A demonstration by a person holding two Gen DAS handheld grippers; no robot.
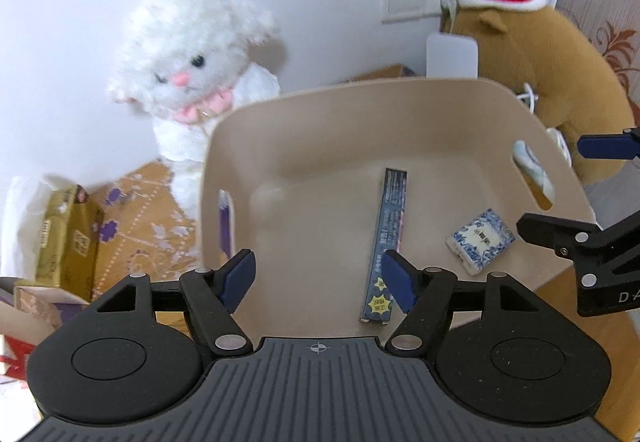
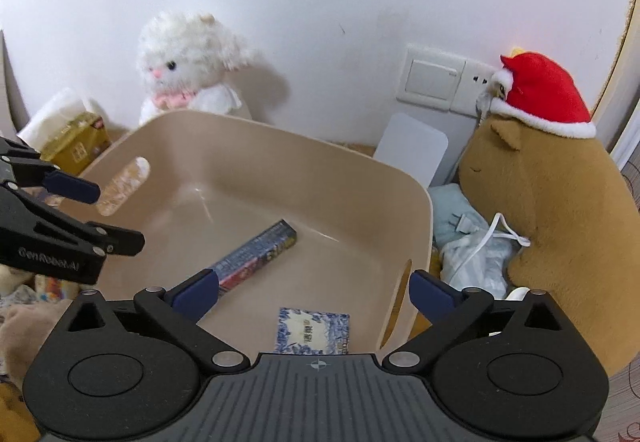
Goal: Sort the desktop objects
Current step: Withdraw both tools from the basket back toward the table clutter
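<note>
The left gripper (image 1: pixel 318 280) points steeply downward, its blue-padded jaws spread apart with nothing pinched between them. The right gripper (image 2: pixel 314 292) tilts down at a similar angle, its jaws spread even wider and likewise empty. Each gripper shows at the edge of the other's wrist view, side by side.
</note>
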